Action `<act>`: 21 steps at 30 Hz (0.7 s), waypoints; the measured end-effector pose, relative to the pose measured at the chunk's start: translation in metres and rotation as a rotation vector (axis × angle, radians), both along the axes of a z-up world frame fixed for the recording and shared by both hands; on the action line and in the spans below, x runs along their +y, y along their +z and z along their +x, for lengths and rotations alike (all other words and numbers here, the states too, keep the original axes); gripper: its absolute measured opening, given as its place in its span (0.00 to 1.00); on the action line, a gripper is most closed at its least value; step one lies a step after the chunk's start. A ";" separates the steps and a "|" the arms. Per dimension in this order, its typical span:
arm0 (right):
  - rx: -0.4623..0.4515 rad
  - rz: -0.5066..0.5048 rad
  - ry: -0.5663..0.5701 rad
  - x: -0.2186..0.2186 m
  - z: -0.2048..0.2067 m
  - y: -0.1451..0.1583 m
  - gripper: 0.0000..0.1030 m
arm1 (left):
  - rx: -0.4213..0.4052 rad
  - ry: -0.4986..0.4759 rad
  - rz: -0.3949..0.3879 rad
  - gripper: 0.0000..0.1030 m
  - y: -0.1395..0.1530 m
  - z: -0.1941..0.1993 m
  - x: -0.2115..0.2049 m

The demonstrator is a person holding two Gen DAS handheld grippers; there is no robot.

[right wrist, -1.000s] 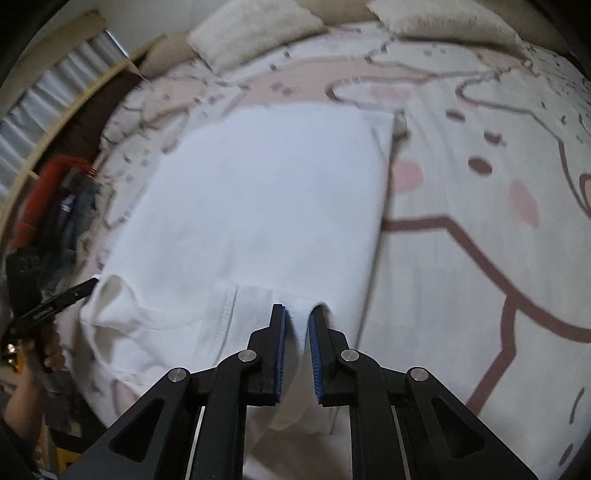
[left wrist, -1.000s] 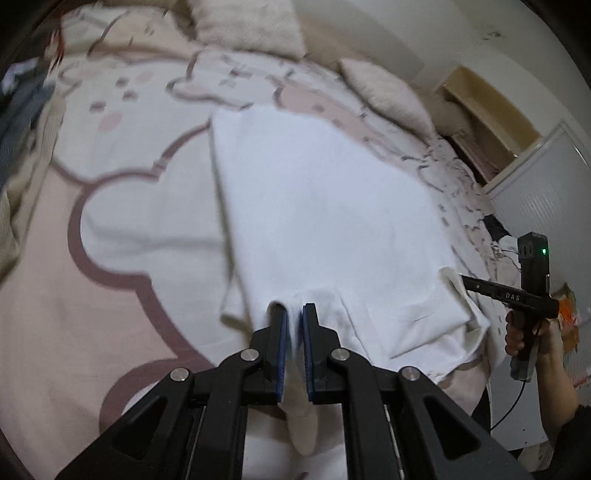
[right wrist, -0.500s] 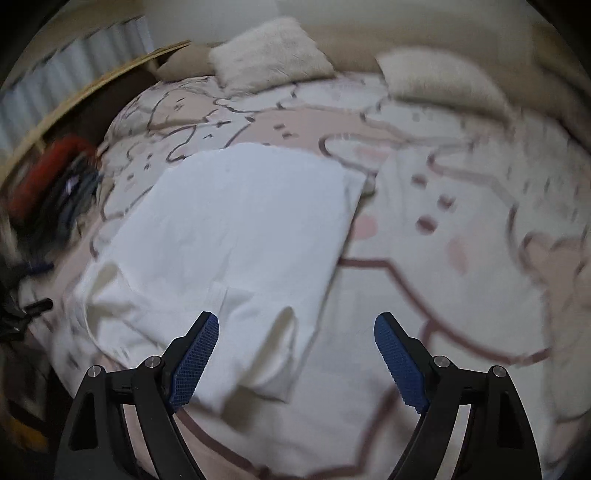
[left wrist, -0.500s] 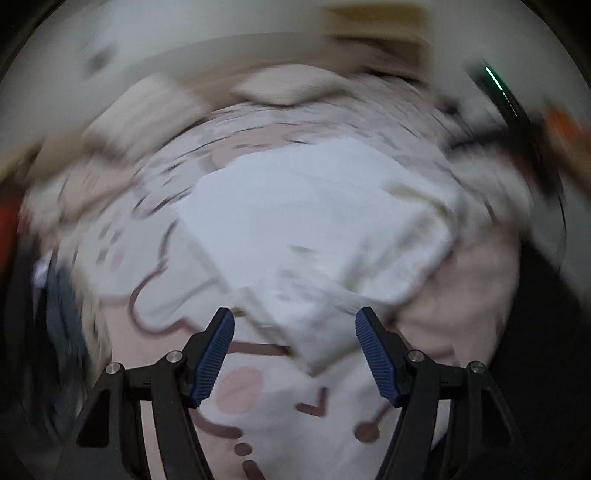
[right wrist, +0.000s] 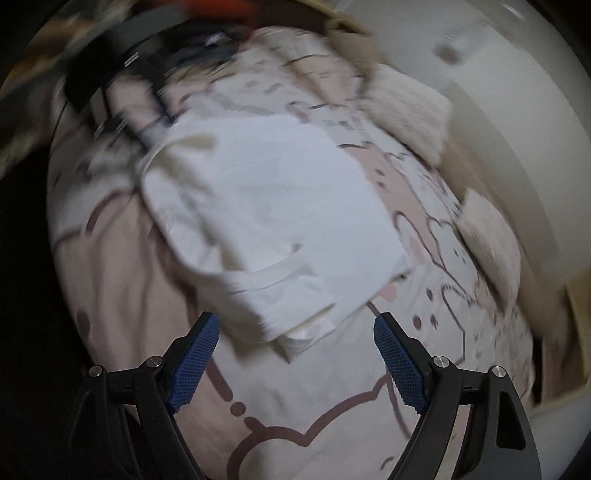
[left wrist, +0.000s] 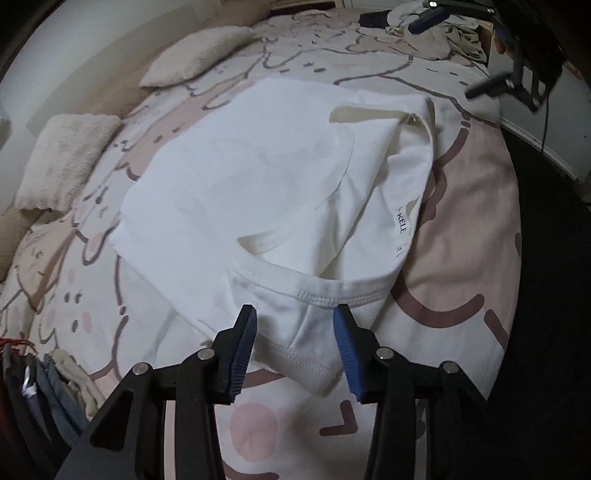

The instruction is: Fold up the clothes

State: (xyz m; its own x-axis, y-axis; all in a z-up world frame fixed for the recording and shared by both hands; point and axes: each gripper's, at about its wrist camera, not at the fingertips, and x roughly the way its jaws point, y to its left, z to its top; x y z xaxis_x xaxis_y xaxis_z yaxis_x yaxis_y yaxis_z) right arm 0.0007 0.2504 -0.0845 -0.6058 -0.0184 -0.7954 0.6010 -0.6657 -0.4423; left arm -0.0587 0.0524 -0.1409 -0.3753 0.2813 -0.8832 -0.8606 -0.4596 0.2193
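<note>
A white T-shirt (left wrist: 258,166) lies partly folded on the bed, with its sleeves turned in over the body and its ribbed neckline (left wrist: 317,291) nearest me. My left gripper (left wrist: 295,325) is open, its blue pads either side of the shirt's near edge just below the neckline, gripping nothing. The right wrist view is blurred by motion. There the same shirt (right wrist: 266,206) lies ahead of my right gripper (right wrist: 295,328), which stands wide open and empty, short of the shirt's near corner. The right gripper (left wrist: 495,85) also shows at the far right in the left wrist view.
The bed cover (left wrist: 461,229) is pink and cream with a brown cartoon outline. Two fluffy cushions (left wrist: 62,155) (left wrist: 195,55) rest along the wall. Loose clothes lie in piles at the far end (left wrist: 436,33) and at the near left (left wrist: 55,384). The bed's edge (left wrist: 517,258) drops to dark floor on the right.
Both grippers let go of the sleeves they had pinched and opened wide. Both have swung round to the neck end of the shirt, and the sleeves now lie folded over the body.
</note>
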 end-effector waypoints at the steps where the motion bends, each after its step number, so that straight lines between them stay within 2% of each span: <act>1: -0.023 0.002 0.012 -0.002 -0.004 -0.004 0.81 | -0.013 -0.005 -0.001 0.42 -0.002 -0.002 0.001; 2: -0.046 0.003 0.023 -0.004 -0.008 -0.009 0.73 | -0.026 -0.010 -0.002 0.41 -0.004 -0.003 0.002; 4: -0.094 0.004 0.045 -0.007 -0.016 -0.017 0.60 | -0.052 -0.019 -0.003 0.26 -0.007 -0.006 0.003; 5: -0.117 0.005 0.056 -0.009 -0.020 -0.021 0.54 | -0.062 -0.017 0.004 0.26 -0.008 -0.005 0.003; 6: -0.136 0.000 0.053 -0.008 -0.023 -0.024 0.51 | -0.073 -0.015 0.011 0.24 -0.009 -0.005 0.002; 7: -0.155 -0.006 0.050 -0.008 -0.026 -0.027 0.49 | -0.087 -0.011 0.023 0.19 -0.010 -0.004 0.001; 9: -0.193 -0.018 0.043 -0.007 -0.032 -0.033 0.49 | -0.119 0.000 0.045 0.13 -0.011 -0.004 -0.001; 10: -0.212 -0.023 0.040 -0.006 -0.035 -0.036 0.42 | -0.127 0.008 0.057 0.13 -0.010 -0.003 -0.002; 11: -0.231 -0.029 0.037 -0.006 -0.038 -0.038 0.28 | -0.134 0.015 0.069 0.12 -0.010 -0.003 -0.004; 13: -0.269 -0.041 0.031 -0.005 -0.044 -0.044 0.11 | -0.146 0.039 0.101 0.09 -0.007 -0.003 -0.007; 14: -0.288 -0.047 0.027 -0.004 -0.047 -0.047 0.09 | -0.157 0.051 0.126 0.09 -0.004 -0.002 -0.010; 18: -0.254 -0.089 -0.020 -0.006 -0.039 -0.027 0.08 | -0.178 0.089 0.216 0.08 0.010 0.005 -0.018; 21: -0.226 -0.148 -0.056 -0.007 -0.027 -0.007 0.08 | -0.164 0.080 0.226 0.08 0.018 0.014 -0.018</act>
